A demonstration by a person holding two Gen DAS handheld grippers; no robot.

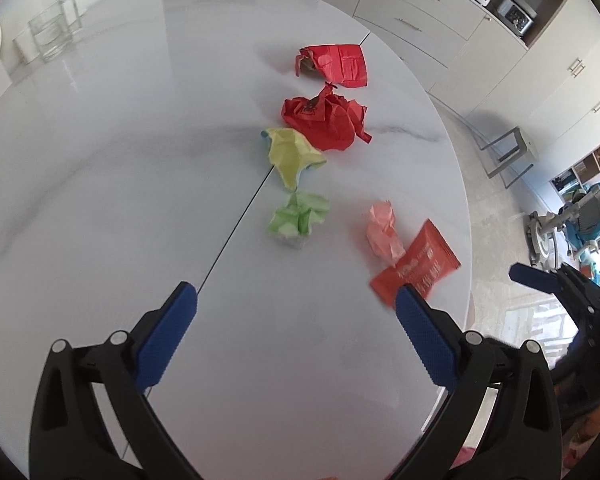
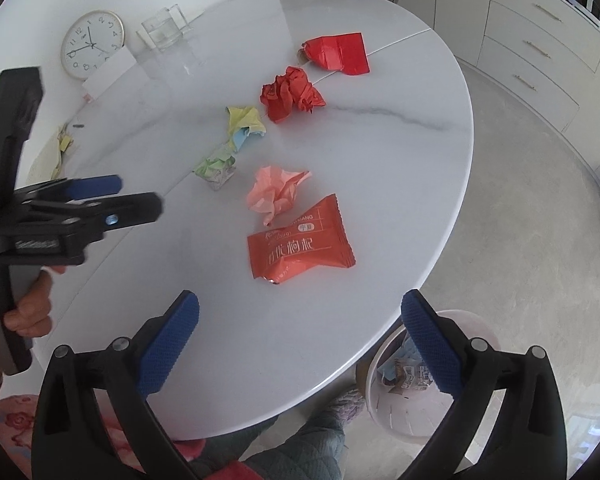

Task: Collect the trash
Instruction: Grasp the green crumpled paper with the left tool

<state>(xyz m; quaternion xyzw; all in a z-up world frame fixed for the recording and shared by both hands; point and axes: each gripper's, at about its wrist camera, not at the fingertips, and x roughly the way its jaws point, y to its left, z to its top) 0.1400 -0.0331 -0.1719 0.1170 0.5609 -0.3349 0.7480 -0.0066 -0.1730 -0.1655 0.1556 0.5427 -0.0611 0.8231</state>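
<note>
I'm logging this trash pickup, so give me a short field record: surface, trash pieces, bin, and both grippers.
surface: round white table
trash on table: red snack wrapper, pink paper ball, green paper ball, yellow and blue paper, crumpled red paper, red folded wrapper
bin: pale basket on the floor beside the table edge, some trash inside
left gripper: open, empty, above the table
right gripper: open, empty, nearest the red snack wrapper
</note>
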